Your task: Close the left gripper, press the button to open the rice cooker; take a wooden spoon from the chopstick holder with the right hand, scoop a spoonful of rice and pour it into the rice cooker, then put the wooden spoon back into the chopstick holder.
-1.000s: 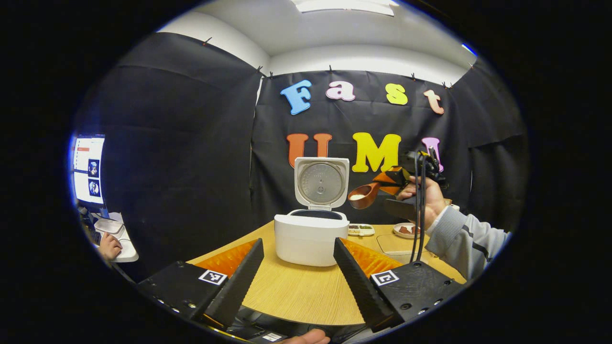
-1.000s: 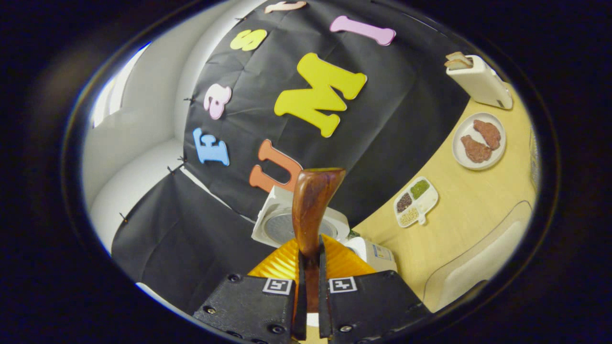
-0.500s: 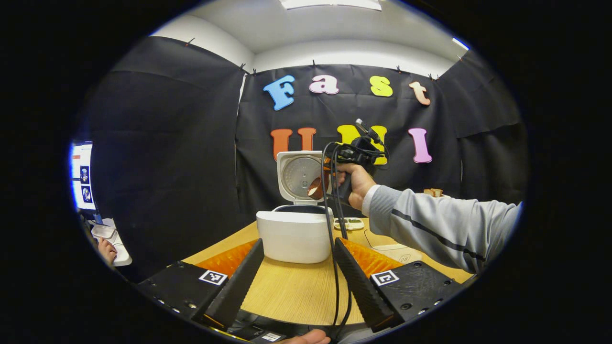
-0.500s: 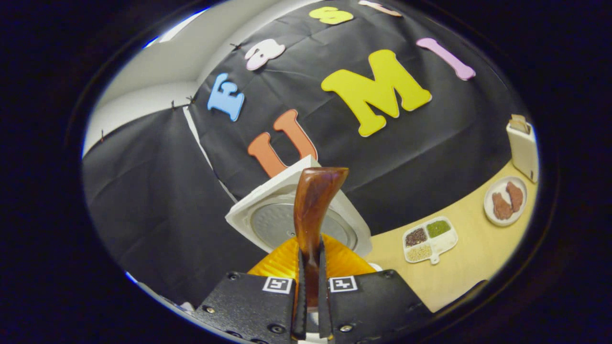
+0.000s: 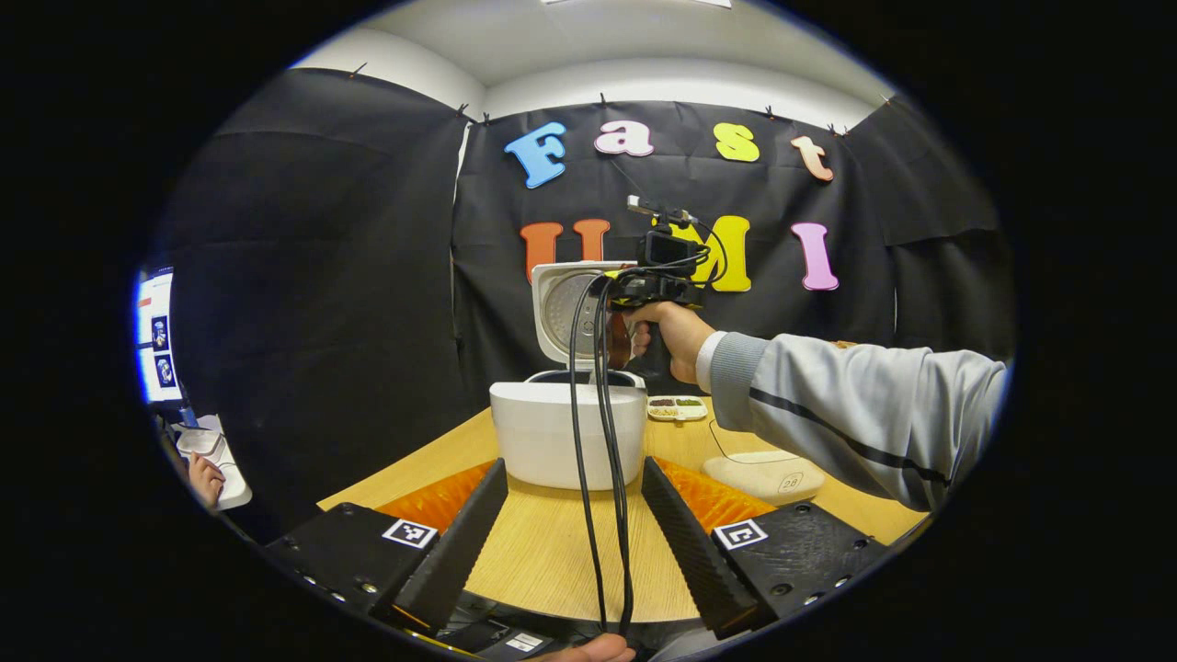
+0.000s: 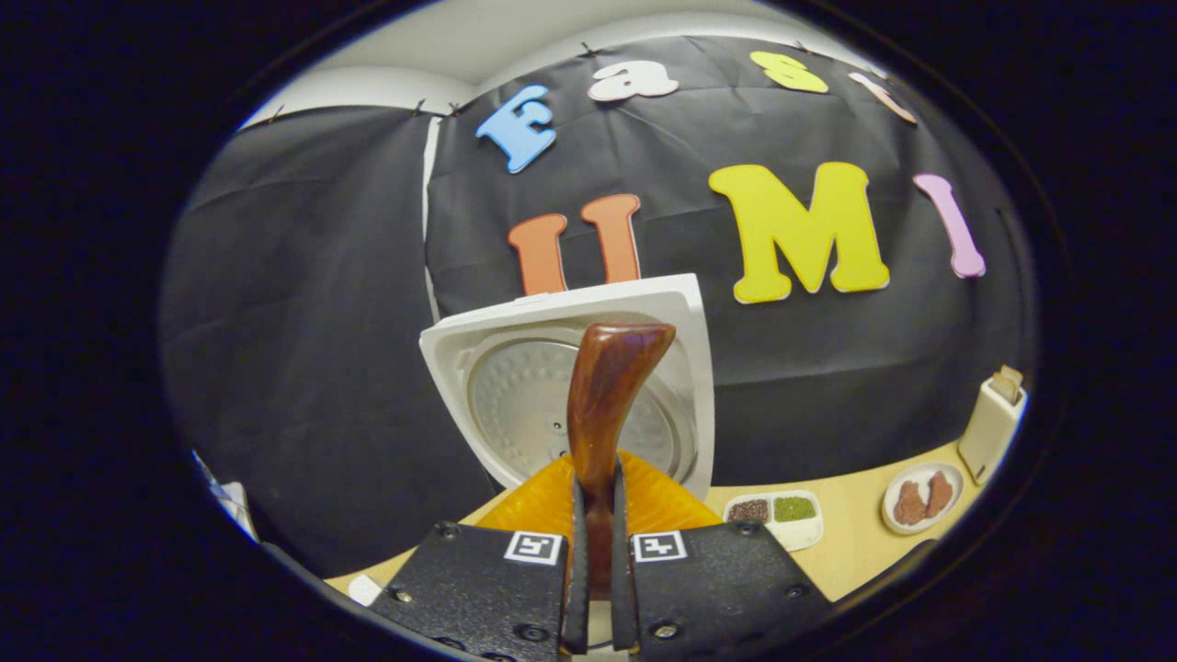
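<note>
Dangling cables fronting open rice cooker

The dark brown wooden spoon looks polished and glossy, with a reddish sheen along its handle. The white rice cooker has a smooth plastic body with a soft satin finish; the round inner plate of its raised lid looks like dull grey metal, dimpled. The light wood-grain bench is matt. The left hand-held gripper has matt black ridged fingers, rough-looking, with orange ribbed parts behind. A grey knitted cloth sleeve looks soft.
</note>
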